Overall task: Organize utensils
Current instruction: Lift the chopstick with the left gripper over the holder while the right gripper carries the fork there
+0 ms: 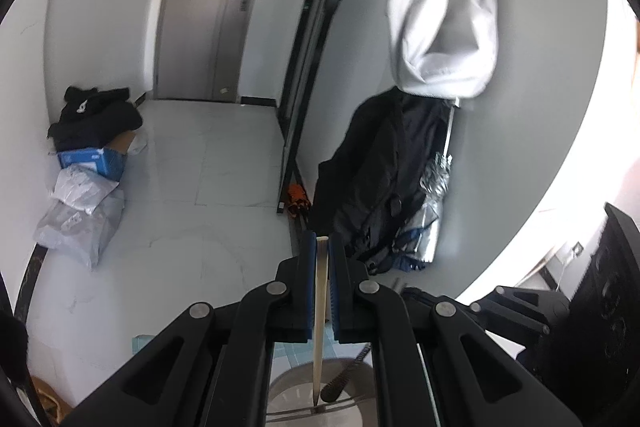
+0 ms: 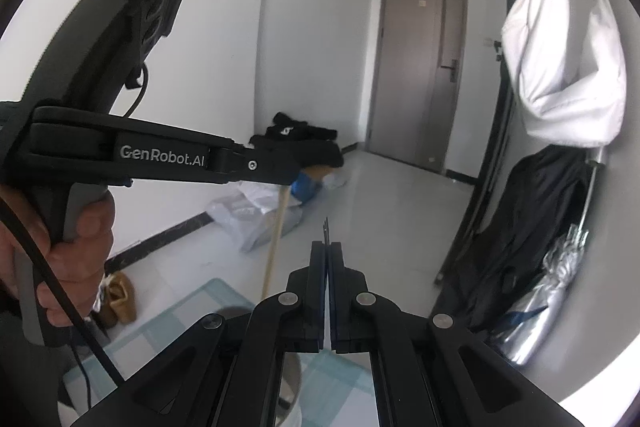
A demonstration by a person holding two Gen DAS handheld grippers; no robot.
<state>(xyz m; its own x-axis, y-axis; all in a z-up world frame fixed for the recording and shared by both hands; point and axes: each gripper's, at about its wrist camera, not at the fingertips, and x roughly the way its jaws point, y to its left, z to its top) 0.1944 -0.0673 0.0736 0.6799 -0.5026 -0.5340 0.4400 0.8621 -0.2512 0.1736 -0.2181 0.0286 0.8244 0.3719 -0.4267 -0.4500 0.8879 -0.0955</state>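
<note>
Above a round steel holder [image 1: 352, 371], left gripper [image 1: 320, 247] clamps a slim pale chopstick [image 1: 321, 307]; right gripper [image 2: 327, 251] pinches a thin dark utensil [image 2: 326, 229].

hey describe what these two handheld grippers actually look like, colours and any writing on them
Both are matte black plastic. The left gripper and right gripper have blue pads inside the fingers and round silver pivot pins. The left one's side reads GenRobot.AI in pale lettering, with a grey handle, a black cable, and a bare hand.
</note>
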